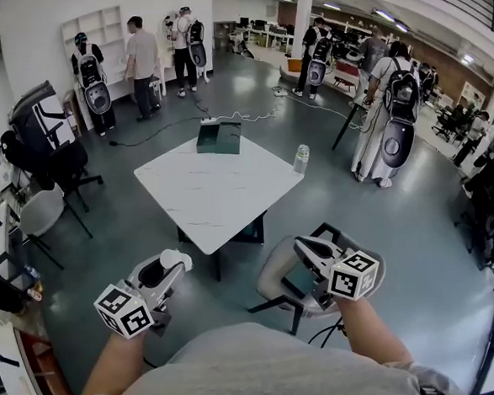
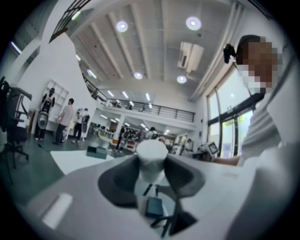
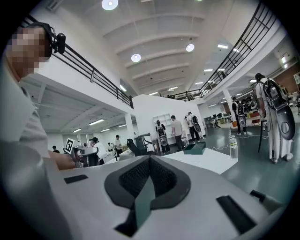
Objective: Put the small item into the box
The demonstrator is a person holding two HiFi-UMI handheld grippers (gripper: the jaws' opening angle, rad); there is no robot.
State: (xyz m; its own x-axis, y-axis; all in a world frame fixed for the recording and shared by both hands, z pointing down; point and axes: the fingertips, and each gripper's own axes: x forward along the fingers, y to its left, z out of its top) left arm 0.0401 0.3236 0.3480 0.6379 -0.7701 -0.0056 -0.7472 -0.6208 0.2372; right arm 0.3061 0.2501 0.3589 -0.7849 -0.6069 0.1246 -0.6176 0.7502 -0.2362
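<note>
Small white item: stubby cylinder, upright, clamped in left hand-held gripper. Dark green box: far edge of worktop, well apart.

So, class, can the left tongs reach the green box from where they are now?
Probably not yet. The left tongs, gripping a small white item, hang short of the table, and the green box sits at its far edge. Nothing on the table blocks the way.
</note>
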